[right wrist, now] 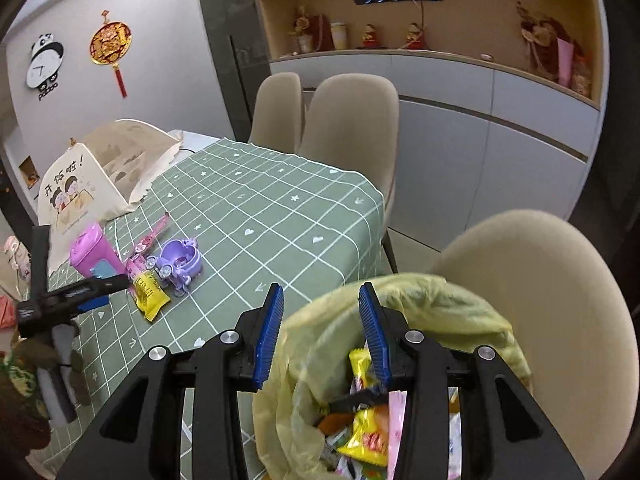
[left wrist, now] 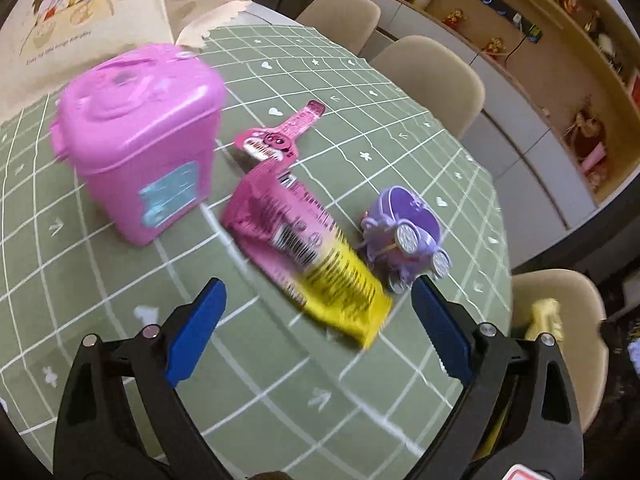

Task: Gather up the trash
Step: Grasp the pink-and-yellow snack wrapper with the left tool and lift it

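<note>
Green tablecloth point(left wrist: 120, 288) bears pink-yellow wrapper point(left wrist: 308, 248), uncollected.

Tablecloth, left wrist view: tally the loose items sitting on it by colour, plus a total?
Pink: 2, toy bin, torn wrapper strip
Pink and yellow: 1, snack wrapper
Purple: 1, toy carriage
Cream: 1, printed bag, far edge
Total: 5
</note>
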Demonstrator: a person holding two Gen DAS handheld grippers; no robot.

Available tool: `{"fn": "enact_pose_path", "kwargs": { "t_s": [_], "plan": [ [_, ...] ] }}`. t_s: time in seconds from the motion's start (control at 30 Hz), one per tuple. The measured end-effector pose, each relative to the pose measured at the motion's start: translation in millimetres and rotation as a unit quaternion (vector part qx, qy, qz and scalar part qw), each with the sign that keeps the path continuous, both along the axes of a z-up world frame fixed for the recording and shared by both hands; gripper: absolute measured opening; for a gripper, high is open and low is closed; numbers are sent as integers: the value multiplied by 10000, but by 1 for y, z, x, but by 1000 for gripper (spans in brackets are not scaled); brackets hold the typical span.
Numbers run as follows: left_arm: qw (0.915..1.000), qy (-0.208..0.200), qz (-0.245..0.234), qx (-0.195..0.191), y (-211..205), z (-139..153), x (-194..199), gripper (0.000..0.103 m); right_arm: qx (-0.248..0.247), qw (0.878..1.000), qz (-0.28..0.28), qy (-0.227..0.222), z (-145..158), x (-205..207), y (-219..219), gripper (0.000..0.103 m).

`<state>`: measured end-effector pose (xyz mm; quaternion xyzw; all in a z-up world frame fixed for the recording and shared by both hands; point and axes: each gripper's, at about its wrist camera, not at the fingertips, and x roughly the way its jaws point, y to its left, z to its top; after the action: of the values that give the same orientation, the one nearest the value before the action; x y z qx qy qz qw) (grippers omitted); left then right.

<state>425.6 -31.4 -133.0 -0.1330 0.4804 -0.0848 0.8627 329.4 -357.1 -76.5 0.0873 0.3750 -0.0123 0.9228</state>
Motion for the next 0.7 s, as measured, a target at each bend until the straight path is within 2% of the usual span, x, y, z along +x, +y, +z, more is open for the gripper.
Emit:
{"fn": "enact_pose_path", "kwargs": {
  "t_s": [0.13,0.27,0.37,0.4,0.43,0.47,0.53,0.63,0.7],
  "plan": [
    [9992,176,236,264,-16,-12,17,72,-48,10000,45,32,-1,5,-14,38],
    [9968,232,594,473,-25,-16,29,69,-182,9997,52,120,-7,9,-29,38],
    [9958,253,653,581,-28,-18,33,66,-168,9997,45,175,-12,14,-36,38],
    [9960,257,613,592,-29,-17,33,59,-152,9997,47,178,-14,16,-36,38],
    [9961,256,585,610,-29,-16,31,47,-110,9998,66,182,-16,19,-36,38],
    [9966,281,557,533,-26,-15,27,39,-76,9998,92,189,-18,22,-35,38],
    [9977,318,509,305,-18,-14,20,34,1,9995,215,211,-21,32,-25,38],
    [9991,298,291,67,-1,-6,-6,33,113,9981,561,211,-24,52,2,38],
    [9994,313,135,39,7,-3,-20,33,196,9960,855,190,-24,66,27,38]
  ]
}}
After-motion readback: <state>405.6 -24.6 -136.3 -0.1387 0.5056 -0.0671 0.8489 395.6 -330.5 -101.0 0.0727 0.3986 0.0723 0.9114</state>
